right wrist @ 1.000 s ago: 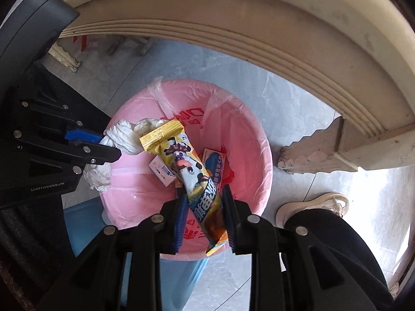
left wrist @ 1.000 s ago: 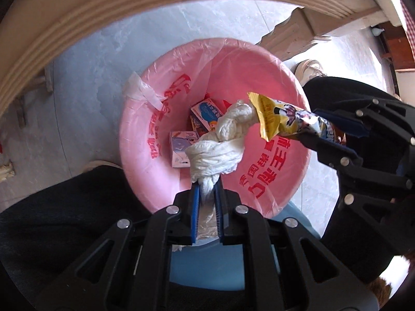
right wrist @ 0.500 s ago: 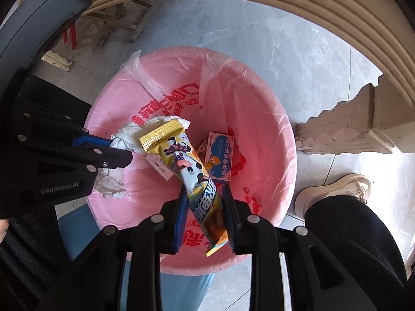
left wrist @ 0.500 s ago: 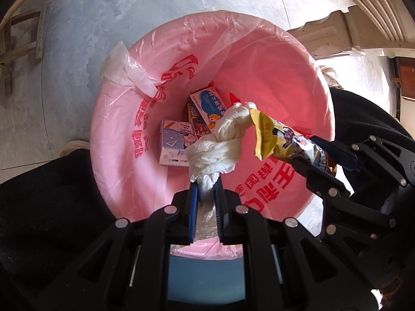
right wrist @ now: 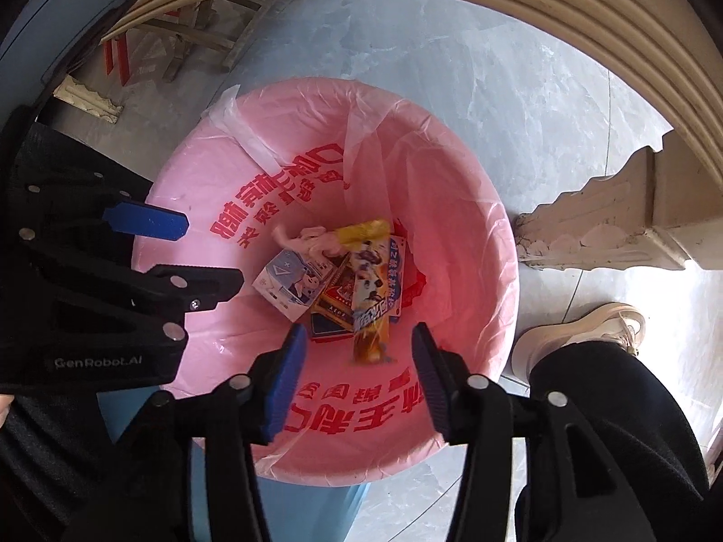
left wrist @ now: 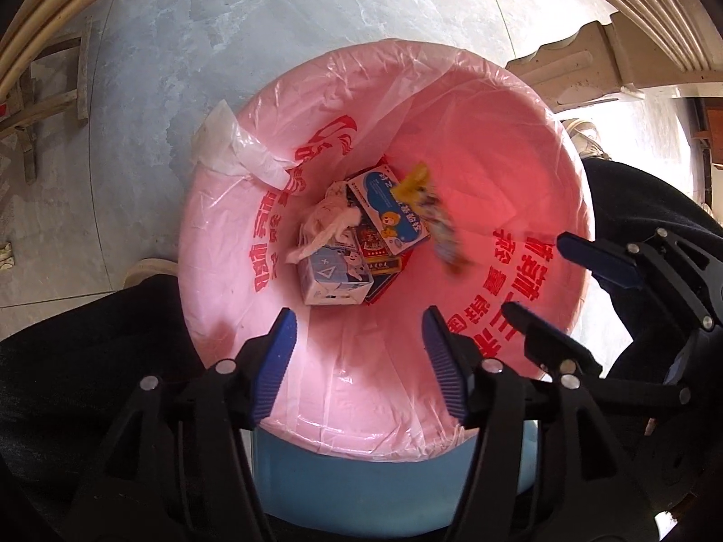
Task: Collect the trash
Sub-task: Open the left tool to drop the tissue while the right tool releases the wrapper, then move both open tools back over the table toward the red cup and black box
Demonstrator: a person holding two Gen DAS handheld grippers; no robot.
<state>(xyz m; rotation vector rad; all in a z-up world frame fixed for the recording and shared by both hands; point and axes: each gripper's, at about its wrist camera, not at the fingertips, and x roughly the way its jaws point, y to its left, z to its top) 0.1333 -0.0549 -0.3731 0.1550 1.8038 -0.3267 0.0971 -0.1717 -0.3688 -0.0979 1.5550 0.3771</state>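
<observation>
Grey marble floor (left wrist: 235, 45) filled the far side of the left wrist view, bin with pink liner (left wrist: 519, 144) below. My left gripper (left wrist: 359, 361) pointed steeply down over it, jaws just opened, spread, nothing between. White tissue wad (left wrist: 330, 221) lay at the bottom on the cartons (left wrist: 334, 278); snack wrapper (left wrist: 434, 221) blurred, probably falling.

Right wrist view: my right gripper (right wrist: 354, 375) pointed straight down, jaws just opened, empty, wrapper (right wrist: 368, 298) loose below them. Both aimed into the bin so the trash drops in. Left gripper (right wrist: 176, 248) at left, over the rim.
</observation>
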